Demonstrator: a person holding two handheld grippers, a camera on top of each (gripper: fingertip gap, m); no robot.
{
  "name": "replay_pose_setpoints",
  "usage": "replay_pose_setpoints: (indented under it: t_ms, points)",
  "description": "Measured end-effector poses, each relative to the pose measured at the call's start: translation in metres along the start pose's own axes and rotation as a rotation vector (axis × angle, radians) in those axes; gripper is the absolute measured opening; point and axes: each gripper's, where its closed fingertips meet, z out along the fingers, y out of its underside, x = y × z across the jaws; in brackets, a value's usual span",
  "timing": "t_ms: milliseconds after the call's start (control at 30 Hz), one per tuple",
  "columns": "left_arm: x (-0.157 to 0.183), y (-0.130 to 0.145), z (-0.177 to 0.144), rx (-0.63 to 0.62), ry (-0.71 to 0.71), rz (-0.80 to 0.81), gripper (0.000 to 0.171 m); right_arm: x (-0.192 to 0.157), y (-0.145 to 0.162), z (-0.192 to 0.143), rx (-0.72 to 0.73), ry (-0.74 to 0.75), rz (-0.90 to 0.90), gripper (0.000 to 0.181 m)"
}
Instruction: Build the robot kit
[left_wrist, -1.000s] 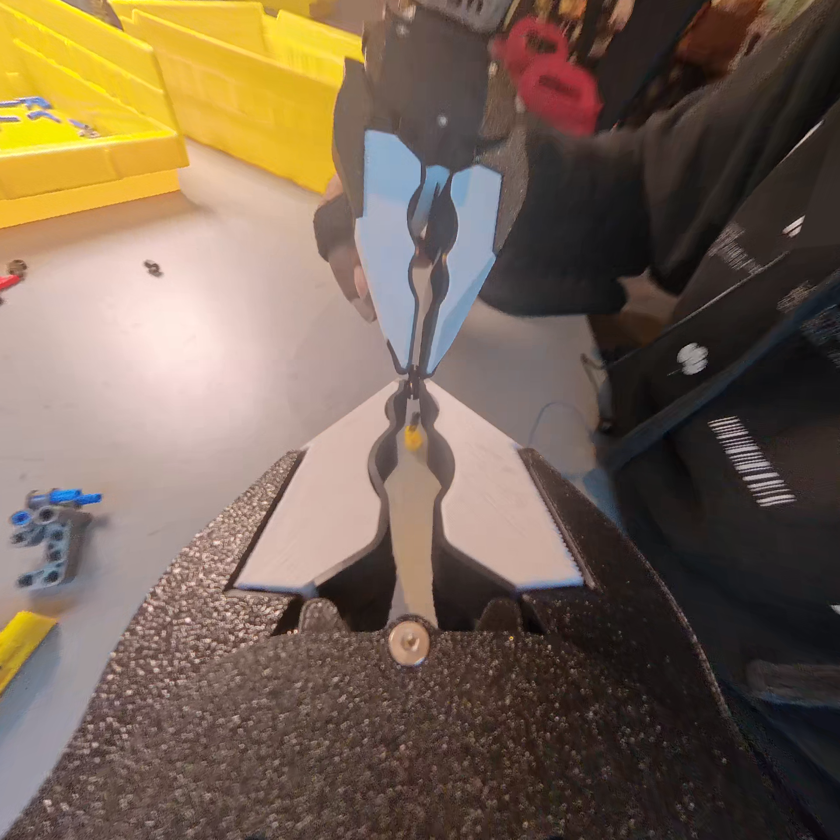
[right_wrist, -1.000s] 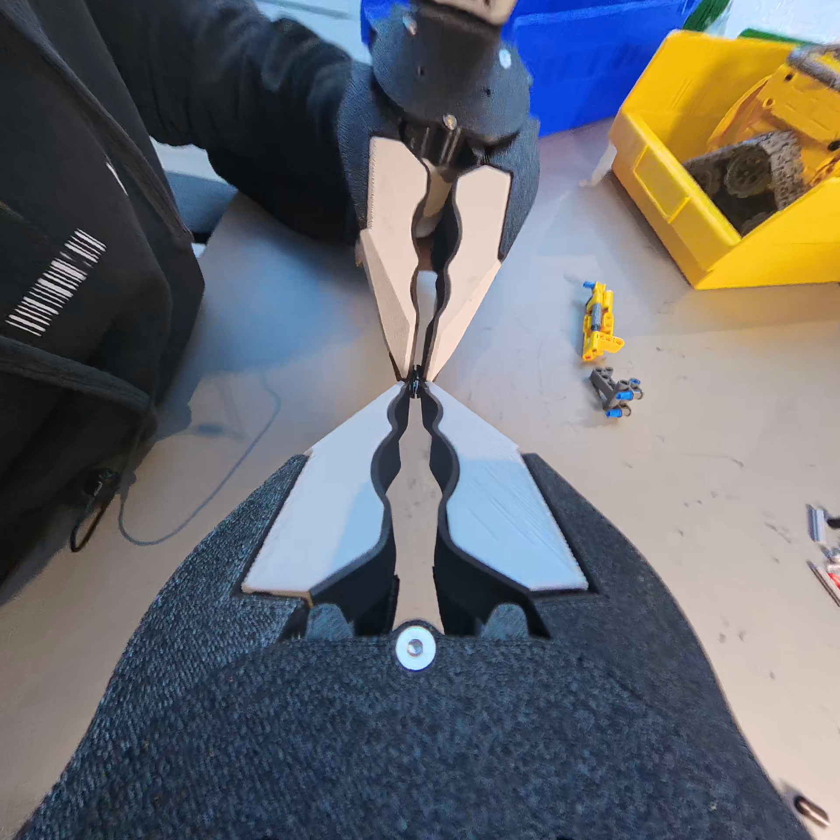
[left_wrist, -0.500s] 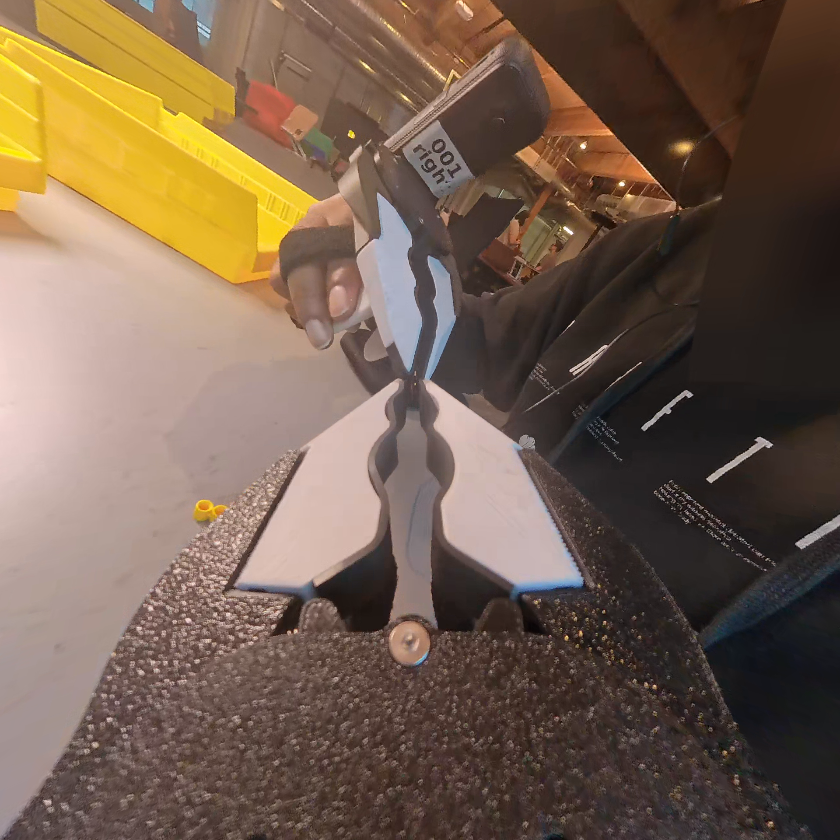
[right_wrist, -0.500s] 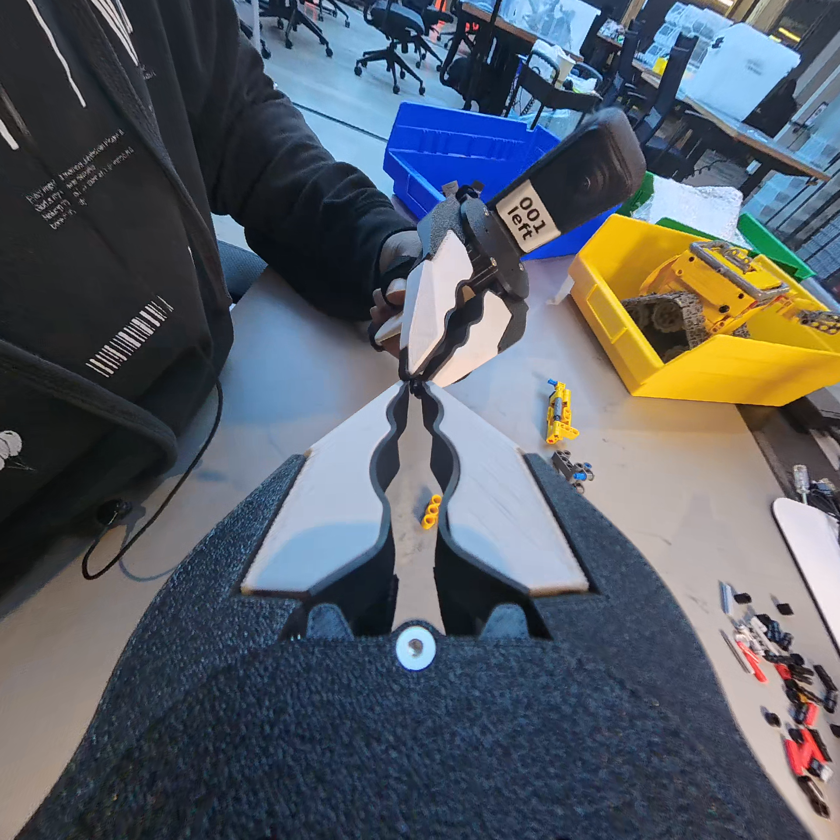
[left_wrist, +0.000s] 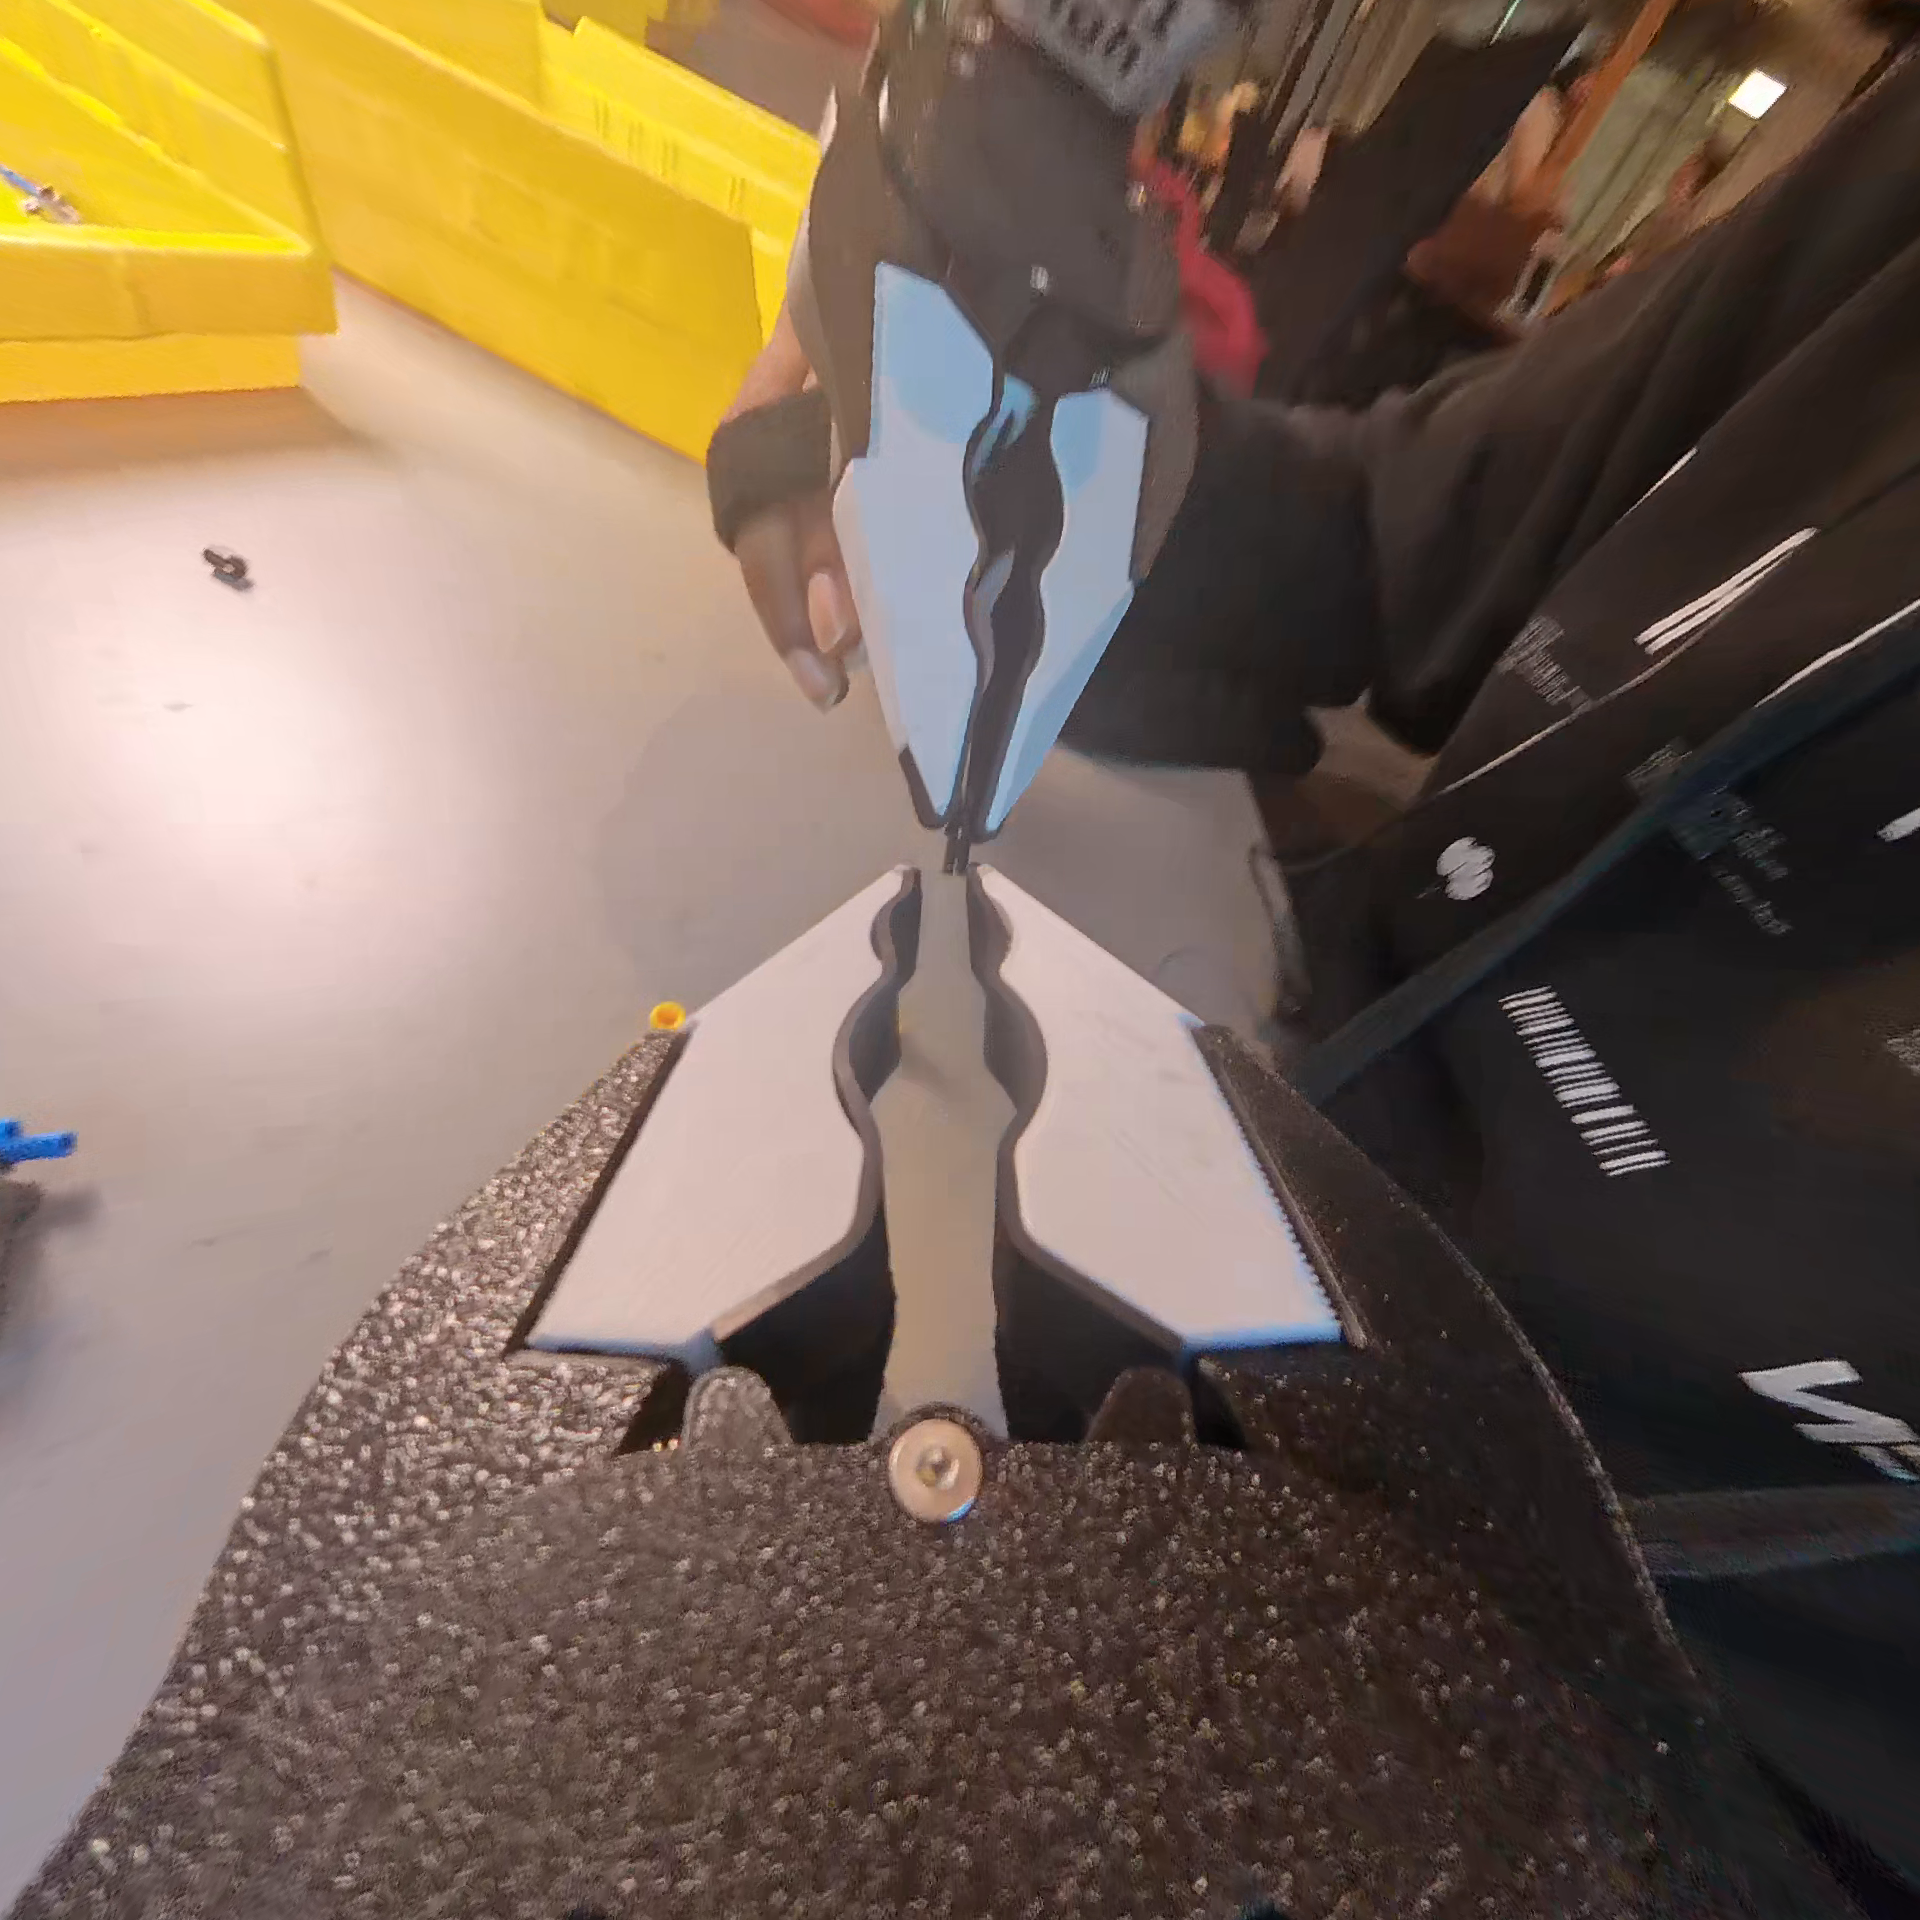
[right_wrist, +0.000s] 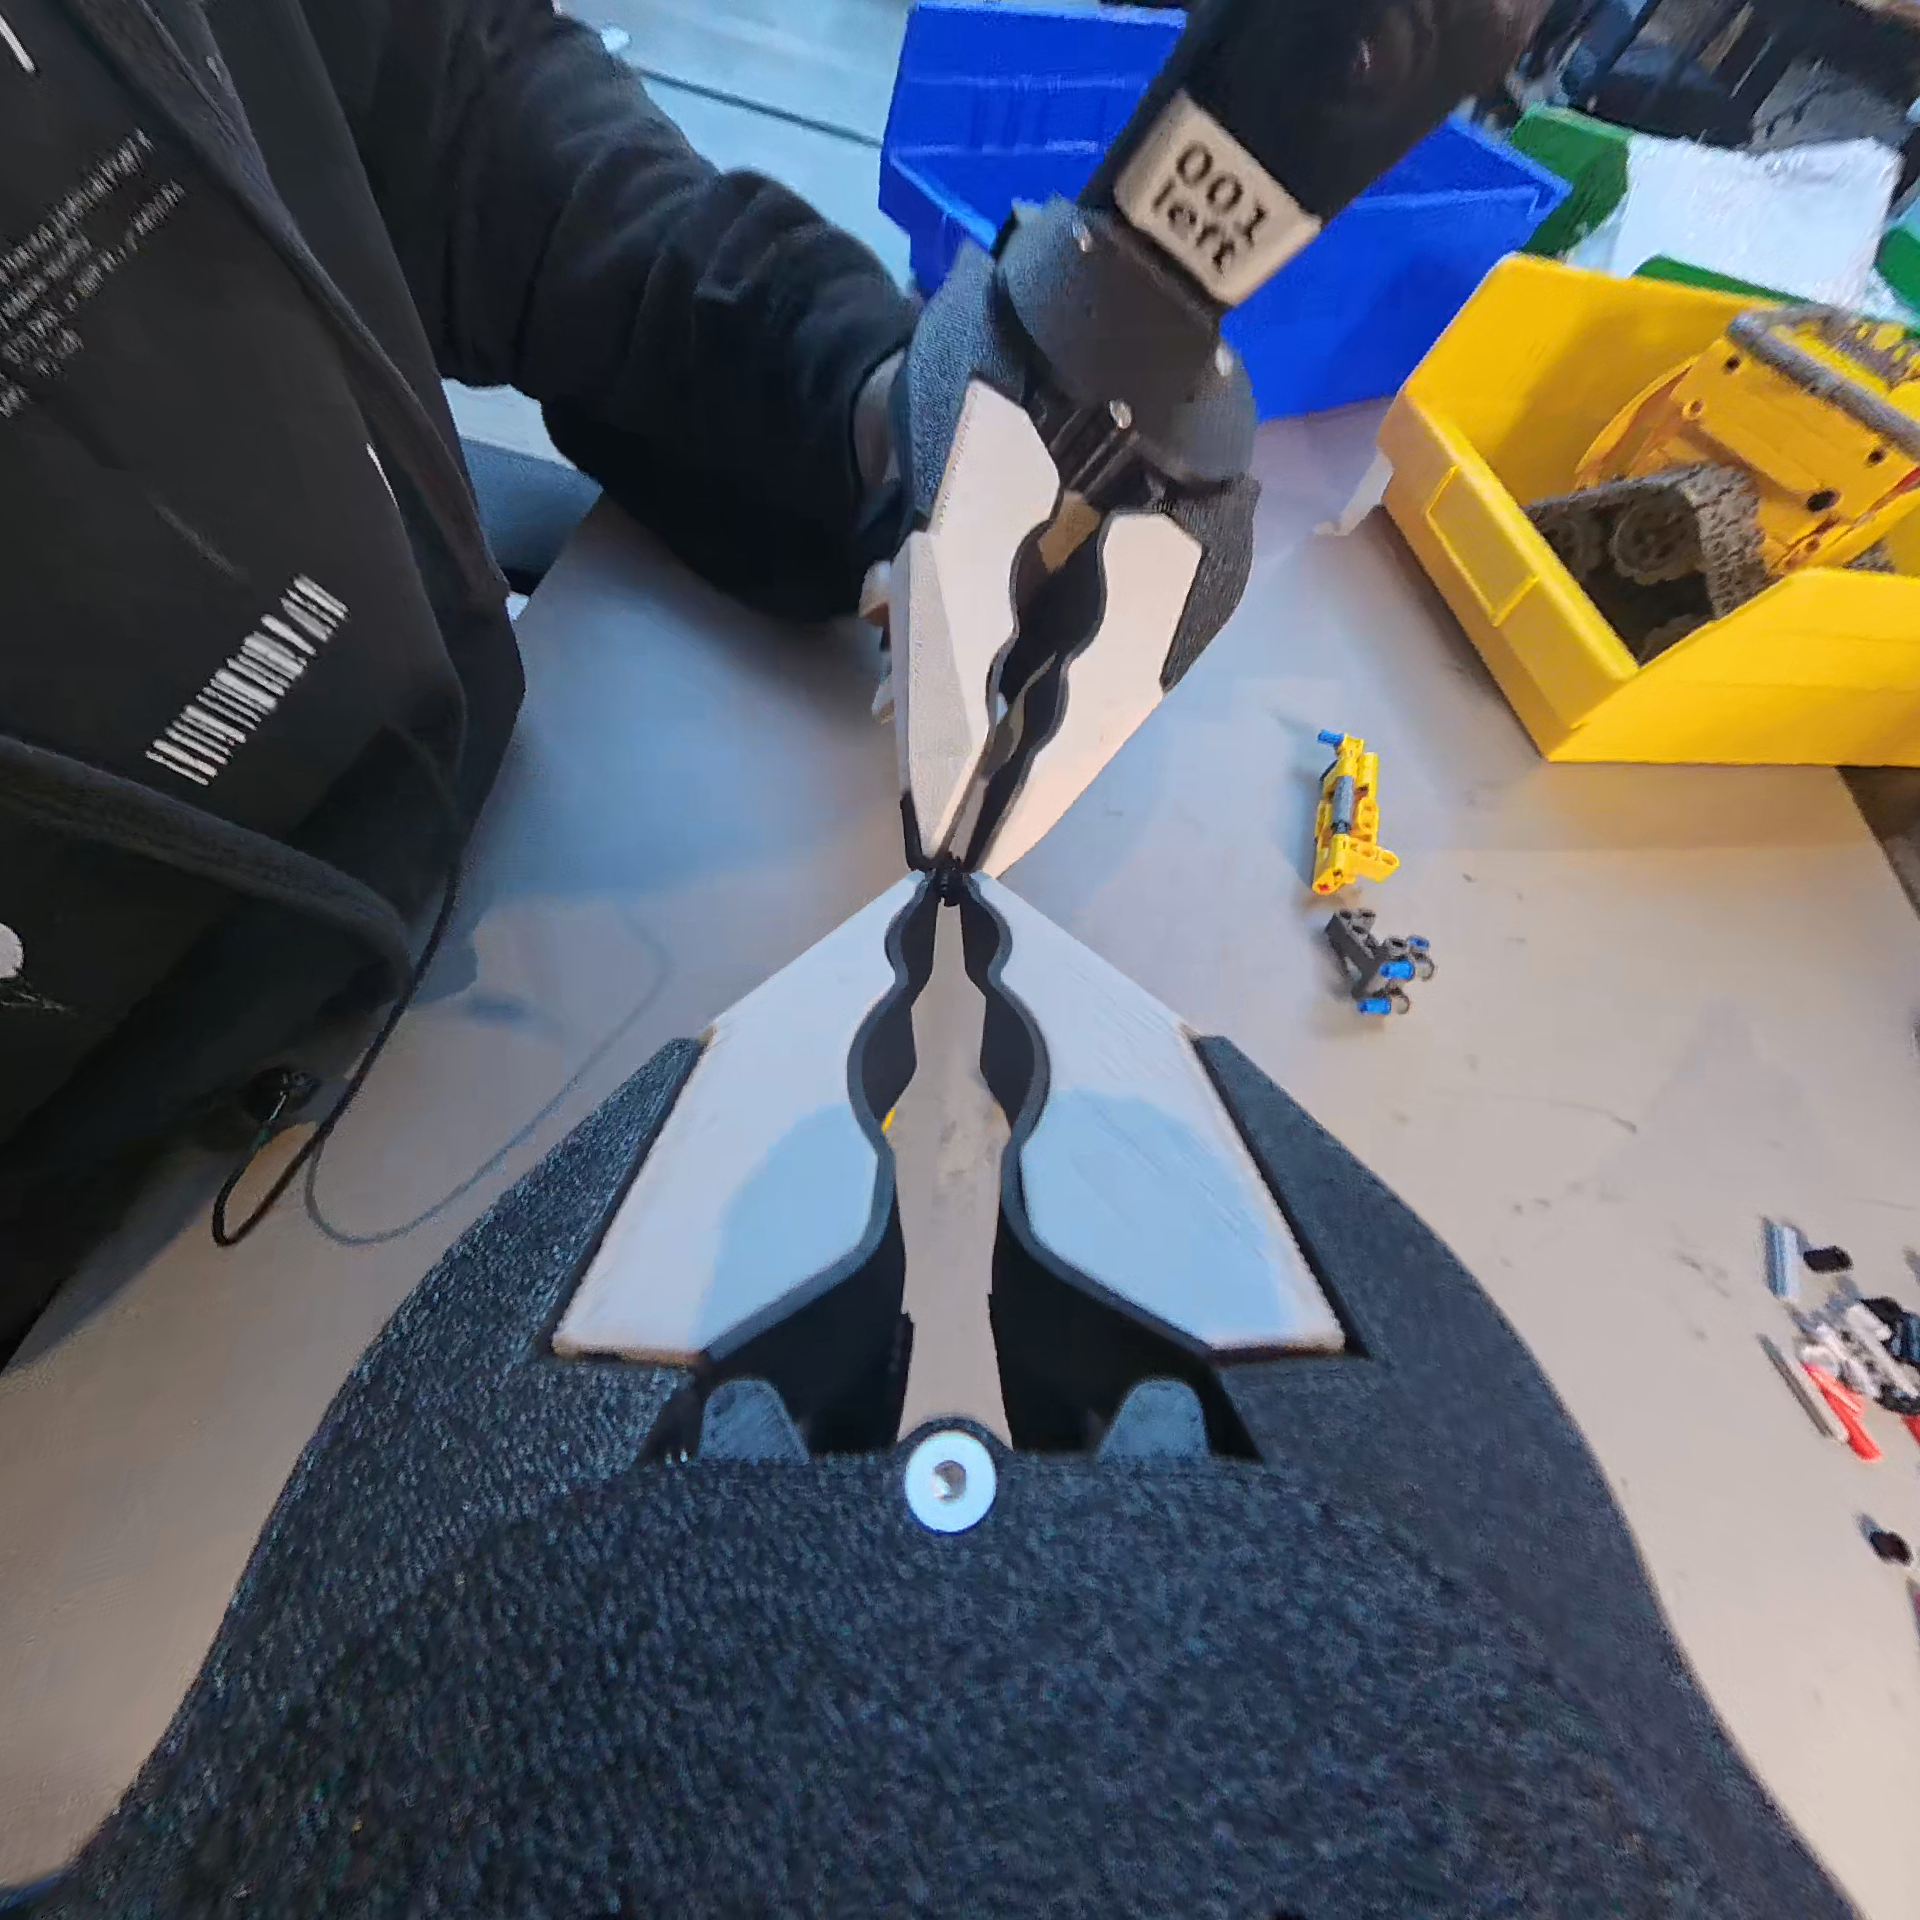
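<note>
My left gripper (left_wrist: 942, 878) and my right gripper (right_wrist: 942, 881) meet tip to tip above the grey table (left_wrist: 312, 831). The right gripper is shut on a small black pin (right_wrist: 943, 885). In the left wrist view the pin (left_wrist: 954, 858) sticks out of the right gripper's tips (left_wrist: 957, 826). The left gripper's jaws stand a narrow gap apart just below the pin and hold nothing. In the right wrist view the left gripper (right_wrist: 951, 854) points down at my tips. A small yellow piece (left_wrist: 665, 1013) lies on the table beside my left finger.
Yellow bins (left_wrist: 540, 208) stand at the back. A yellow bin with a tracked model (right_wrist: 1662, 582) and a blue bin (right_wrist: 1039, 135) are far right. A yellow assembly (right_wrist: 1351, 821), a dark grey assembly (right_wrist: 1377, 961) and several loose parts (right_wrist: 1849, 1351) lie on the table. A person in black sits close. My two grippers' fingertips are within a few centimetres of each other. The yellow assembly (right_wrist: 1351, 821) is about 20 cm from both grippers' fingertips.
Both views have tilted back down toward the table. The left gripper's jaws have parted slightly and come off the black pin, which stays in the right gripper.
</note>
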Motion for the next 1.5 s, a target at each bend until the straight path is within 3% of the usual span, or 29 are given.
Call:
replay_pose_setpoints:
  t_ms: [233, 400, 1067, 1267, 1500]
  points:
    - [-0.02, 0.055, 0.015, -0.341, -0.18, 0.17, 0.013, -0.032, 0.057, 0.004, -0.285, -0.19, 0.075, 0.004]
    - [-0.019, 0.071, 0.025, -0.434, -0.191, 0.208, 0.018, -0.035, 0.073, 0.013, -0.362, -0.196, 0.064, 0.004]
    - [-0.008, 0.07, 0.033, -0.423, -0.155, 0.225, 0.018, -0.005, 0.083, 0.009, -0.383, -0.067, 0.064, 0.004]
    - [-0.019, 0.071, 0.028, -0.423, -0.197, 0.207, 0.019, -0.015, 0.081, 0.0, -0.382, -0.119, 0.091, 0.004]
    - [-0.017, 0.074, 0.035, -0.453, -0.194, 0.244, 0.019, -0.025, 0.083, 0.011, -0.395, -0.164, 0.078, 0.004]
